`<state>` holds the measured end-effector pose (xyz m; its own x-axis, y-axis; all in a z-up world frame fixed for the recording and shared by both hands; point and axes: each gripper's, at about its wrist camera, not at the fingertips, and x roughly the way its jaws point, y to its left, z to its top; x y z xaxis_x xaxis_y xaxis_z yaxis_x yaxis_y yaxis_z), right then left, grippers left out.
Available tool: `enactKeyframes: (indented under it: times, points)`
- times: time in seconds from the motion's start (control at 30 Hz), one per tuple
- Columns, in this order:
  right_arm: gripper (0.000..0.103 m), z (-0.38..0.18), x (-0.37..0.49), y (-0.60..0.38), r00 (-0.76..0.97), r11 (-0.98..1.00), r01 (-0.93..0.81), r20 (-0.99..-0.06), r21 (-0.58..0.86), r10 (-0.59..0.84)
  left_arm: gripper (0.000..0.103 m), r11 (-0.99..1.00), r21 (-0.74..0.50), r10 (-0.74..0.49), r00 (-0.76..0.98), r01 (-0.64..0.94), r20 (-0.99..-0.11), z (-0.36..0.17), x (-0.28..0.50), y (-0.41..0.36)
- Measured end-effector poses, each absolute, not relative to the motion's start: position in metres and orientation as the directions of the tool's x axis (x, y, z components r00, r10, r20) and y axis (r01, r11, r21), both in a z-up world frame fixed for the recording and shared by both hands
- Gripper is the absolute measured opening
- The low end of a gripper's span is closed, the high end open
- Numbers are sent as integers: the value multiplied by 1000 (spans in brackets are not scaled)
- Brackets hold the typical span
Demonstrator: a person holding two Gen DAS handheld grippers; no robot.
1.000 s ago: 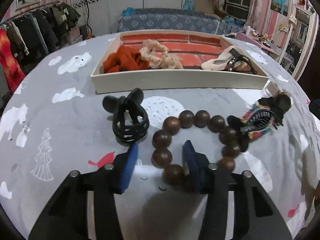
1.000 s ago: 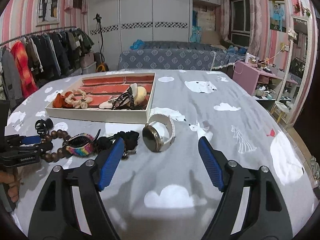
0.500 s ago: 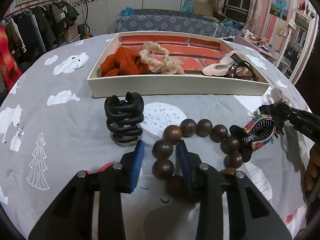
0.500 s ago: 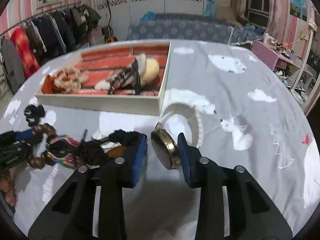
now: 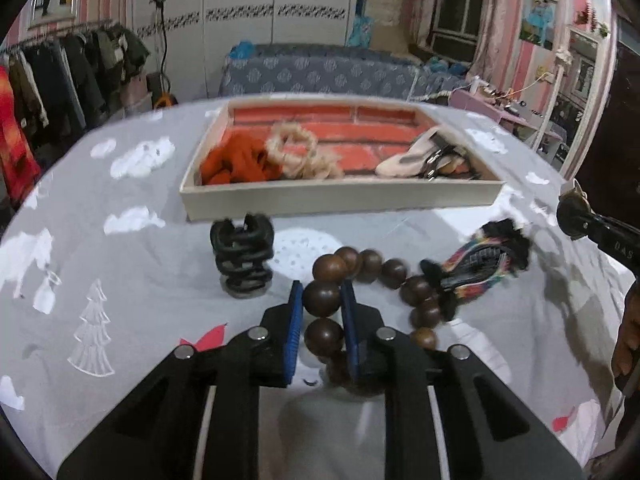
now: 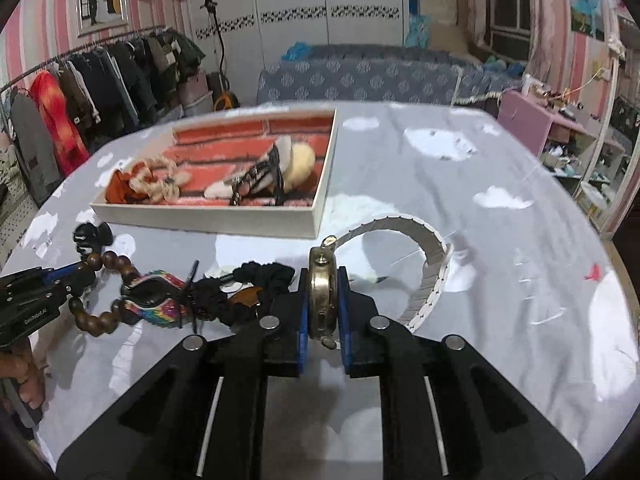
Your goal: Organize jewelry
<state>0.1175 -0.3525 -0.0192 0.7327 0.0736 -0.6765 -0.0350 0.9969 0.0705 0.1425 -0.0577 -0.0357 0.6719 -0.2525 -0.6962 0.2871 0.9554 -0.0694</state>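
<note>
- Left gripper pinches the wooden bead bracelet; black claw clip just left.
- Right gripper clamps the watch; tray ahead-left.

Glossy wood bead bracelet; brushed metal watch; matt cloth table cover.

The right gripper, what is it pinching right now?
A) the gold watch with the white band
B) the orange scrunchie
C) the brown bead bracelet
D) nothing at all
A: in the right wrist view the right gripper has its blue pads shut on the round case of the gold watch, with the white band curling off to the right.
</note>
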Motion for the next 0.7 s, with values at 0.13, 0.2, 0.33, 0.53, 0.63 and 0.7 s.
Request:
enactKeyframes:
  times: [0.13,0.2,0.33,0.53,0.63,0.7]
  points:
    - [13,3,97,-359,776,997,-22,-627,75,64,19,949,-57,-270,711,309,-649,-10,126,-62]
    - [13,16,85,-360,802,997,-17,-595,78,60,19,950,-22,-258,746,311,-614,4,117,-64]
    - [13,35,64,-359,830,997,-19,-554,71,56,19,953,2,-250,786,304,-565,26,105,-61]
    - [13,50,42,-358,852,998,-17,-522,68,50,19,957,14,-240,820,289,-520,43,92,-53]
    - [13,57,34,-355,860,998,-21,-508,64,51,19,955,14,-247,823,295,-512,46,87,-53]
    - [13,60,30,-353,864,998,-24,-500,62,52,19,954,15,-251,825,300,-506,48,83,-54]
